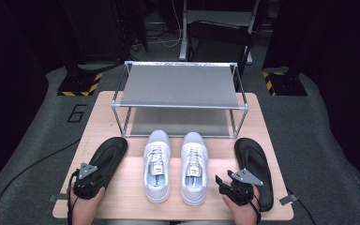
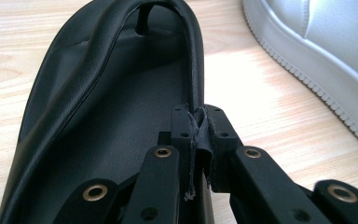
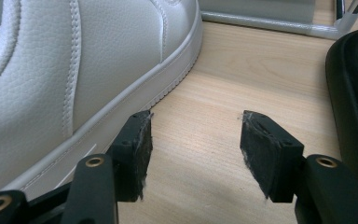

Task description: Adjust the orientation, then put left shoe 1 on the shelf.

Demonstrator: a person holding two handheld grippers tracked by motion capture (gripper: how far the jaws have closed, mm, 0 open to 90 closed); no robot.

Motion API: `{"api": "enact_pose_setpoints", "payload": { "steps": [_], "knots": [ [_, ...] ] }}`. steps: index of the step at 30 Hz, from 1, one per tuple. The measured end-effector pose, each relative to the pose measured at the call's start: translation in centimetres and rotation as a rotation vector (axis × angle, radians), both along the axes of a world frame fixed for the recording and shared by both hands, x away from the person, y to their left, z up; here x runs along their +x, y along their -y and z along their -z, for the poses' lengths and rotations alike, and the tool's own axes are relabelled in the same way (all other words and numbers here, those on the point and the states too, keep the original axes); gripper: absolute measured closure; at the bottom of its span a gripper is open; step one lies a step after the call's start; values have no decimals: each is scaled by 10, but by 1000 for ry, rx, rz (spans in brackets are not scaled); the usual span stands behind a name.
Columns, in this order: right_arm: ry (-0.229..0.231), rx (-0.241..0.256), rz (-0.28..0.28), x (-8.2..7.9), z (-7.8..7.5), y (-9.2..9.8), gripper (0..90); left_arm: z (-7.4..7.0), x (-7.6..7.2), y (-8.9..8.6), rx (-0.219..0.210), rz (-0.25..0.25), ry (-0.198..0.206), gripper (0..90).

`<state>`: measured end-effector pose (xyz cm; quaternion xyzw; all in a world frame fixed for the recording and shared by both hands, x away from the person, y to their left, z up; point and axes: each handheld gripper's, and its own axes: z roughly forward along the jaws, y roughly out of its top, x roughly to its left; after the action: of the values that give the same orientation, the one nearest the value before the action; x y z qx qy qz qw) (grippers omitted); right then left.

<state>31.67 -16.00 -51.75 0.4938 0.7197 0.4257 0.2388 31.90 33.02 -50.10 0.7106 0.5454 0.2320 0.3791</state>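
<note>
From above, your left hand-held gripper [image 1: 88, 180] covers the heel end of the left black sandal [image 1: 107, 153], so the grip itself can't be made out there. In the left gripper view the strap [image 2: 193, 70] vanishes between the jaws, and the sandal's toe is cut off by the top edge. Beside your right hand-held gripper [image 3: 195, 140], the white sneaker [image 3: 65, 70] runs off the top and left edges, and the right black sandal [image 3: 354, 93] off the right edge.
</note>
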Motion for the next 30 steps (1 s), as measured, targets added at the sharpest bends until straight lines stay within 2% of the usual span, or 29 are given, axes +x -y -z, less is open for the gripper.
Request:
{"api": "enact_pose_setpoints", "payload": {
  "steps": [10, 13, 14, 30],
  "knots": [
    [0, 6, 0, 0, 0, 0, 433, -7, -4, 7, 14, 31, 7, 838],
    [0, 10, 6, 0, 0, 0, 433, -8, -5, 10, 16, 25, 22, 838],
    [0, 12, 9, 0, 0, 1, 433, -11, -6, 11, 20, 33, 14, 838],
    [1, 14, 5, 0, 0, 1, 433, -30, -4, 24, 4, 64, 50, 838]
  ]
}}
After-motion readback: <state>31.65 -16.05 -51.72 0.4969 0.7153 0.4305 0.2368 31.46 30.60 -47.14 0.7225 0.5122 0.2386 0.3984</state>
